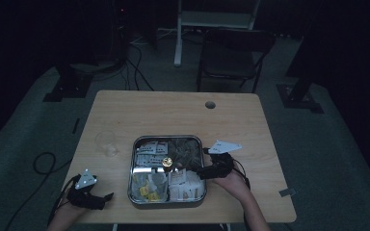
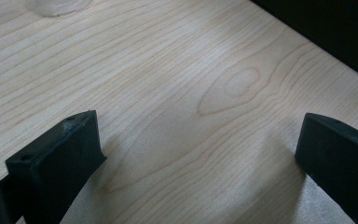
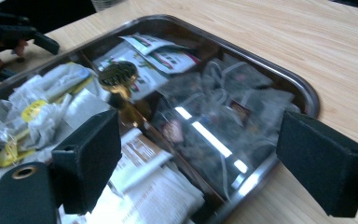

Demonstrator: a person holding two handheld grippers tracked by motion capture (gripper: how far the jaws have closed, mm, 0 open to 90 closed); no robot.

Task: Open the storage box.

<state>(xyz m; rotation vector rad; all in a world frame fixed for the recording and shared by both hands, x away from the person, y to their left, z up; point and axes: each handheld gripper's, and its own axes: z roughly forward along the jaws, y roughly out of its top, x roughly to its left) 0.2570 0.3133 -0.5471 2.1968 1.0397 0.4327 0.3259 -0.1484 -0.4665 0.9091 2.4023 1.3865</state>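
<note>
Metal tray [image 1: 134, 166]: tea packets [image 3: 223, 112] in compartments; right gripper [image 3: 196, 158] and left gripper [image 2: 196, 149] jaws wide.

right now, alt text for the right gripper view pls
The right gripper hangs with its two black fingers open over a metal tray of tea bags and sachets, divided by a bar with a gold knob. The tray sits on a wooden table.

Left gripper [image 2: 198, 154] jaws spread wide over bare wooden table [image 2: 177, 79] — clear cup base [image 2: 58, 5] at top edge.
</note>
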